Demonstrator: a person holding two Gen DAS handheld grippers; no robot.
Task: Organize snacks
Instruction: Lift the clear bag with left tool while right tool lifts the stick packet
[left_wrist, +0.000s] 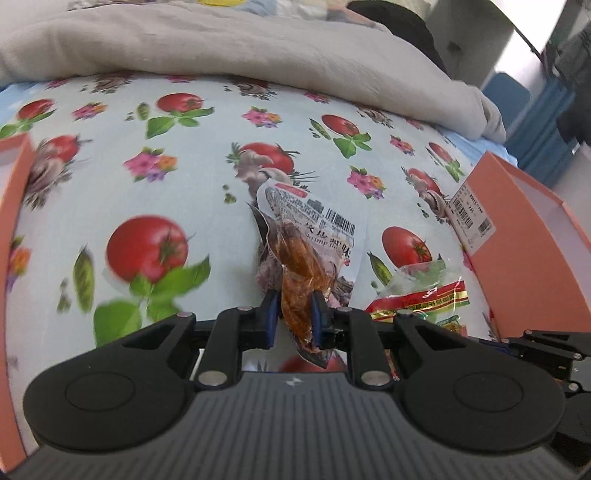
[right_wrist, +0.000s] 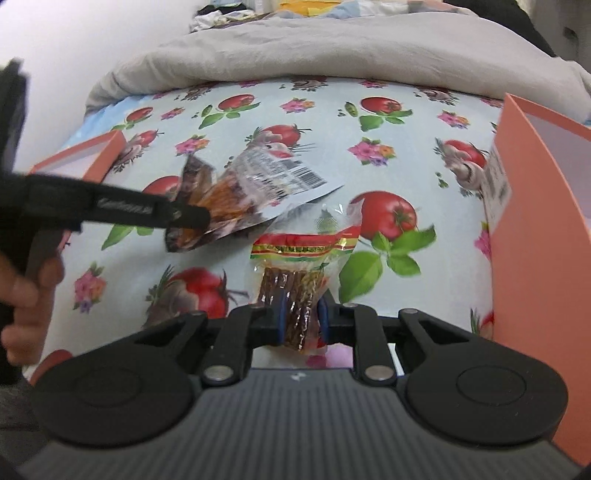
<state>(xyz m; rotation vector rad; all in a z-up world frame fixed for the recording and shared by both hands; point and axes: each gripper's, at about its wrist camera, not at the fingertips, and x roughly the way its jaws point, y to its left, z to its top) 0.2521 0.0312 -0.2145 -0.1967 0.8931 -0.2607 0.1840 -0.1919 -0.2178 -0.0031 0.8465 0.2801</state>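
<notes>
Midway-ish: left gripper (left_wrist: 293, 308) clamps shrimp snack pack (left_wrist: 306, 243), right gripper (right_wrist: 303, 314) pinches red-banded stick pack (right_wrist: 303, 266); neither's in orange boxes (left_wrist: 517, 236) yet.

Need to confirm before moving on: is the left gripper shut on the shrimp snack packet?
Shut on it: the left gripper pinches the shrimp snack packet between both blue pads.
</notes>
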